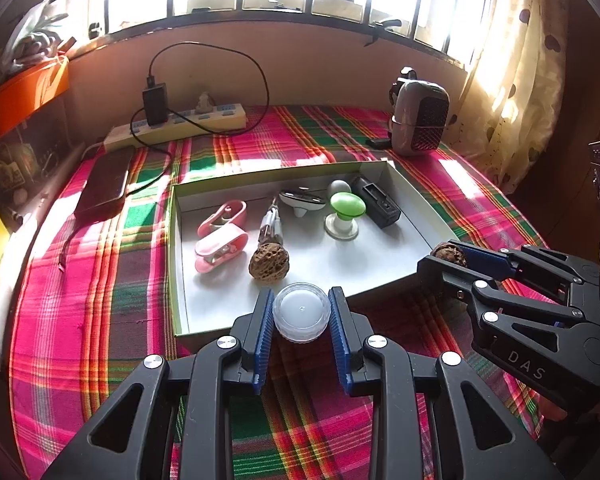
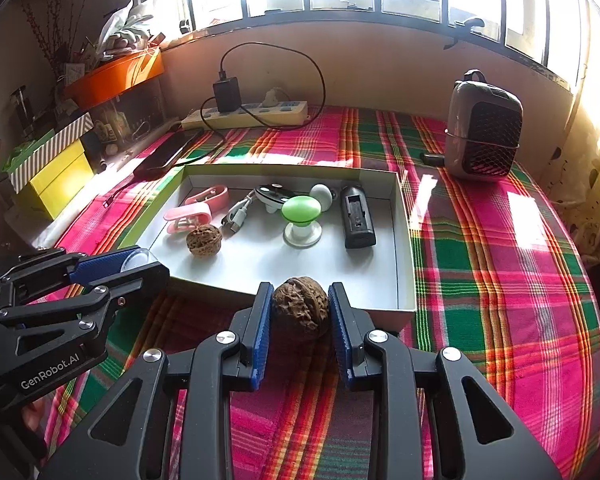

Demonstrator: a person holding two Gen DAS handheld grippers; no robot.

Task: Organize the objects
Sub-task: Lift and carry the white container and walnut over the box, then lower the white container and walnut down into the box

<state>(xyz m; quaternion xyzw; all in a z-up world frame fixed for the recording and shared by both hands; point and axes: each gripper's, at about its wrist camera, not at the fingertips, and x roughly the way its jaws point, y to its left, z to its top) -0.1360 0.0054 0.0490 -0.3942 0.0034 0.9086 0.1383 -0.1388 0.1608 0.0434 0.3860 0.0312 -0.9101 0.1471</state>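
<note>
A shallow white box [image 1: 414,204] lies open on the plaid cloth. In it are a walnut [image 1: 269,260], two pink clips [image 1: 220,240], a cable end [image 1: 272,224], a green knob [image 1: 346,208] and a black device [image 1: 376,200]. My left gripper [image 1: 301,300] is shut on a small clear round jar [image 1: 302,316], just above the box's near edge. At the box's near right corner, my right gripper [image 1: 440,258] is shut on a second walnut [image 1: 451,254]. The right wrist view shows that walnut [image 2: 300,314] between the pads of the right gripper [image 2: 300,296], with the left gripper [image 2: 144,262] at the left.
A power strip [image 1: 180,124] with a charger and a dark phone [image 1: 106,184] lie at the back left. A small grey heater [image 1: 420,118] stands at the back right. Yellow and striped boxes [image 2: 56,176] crowd the left edge. A curtain hangs at the right.
</note>
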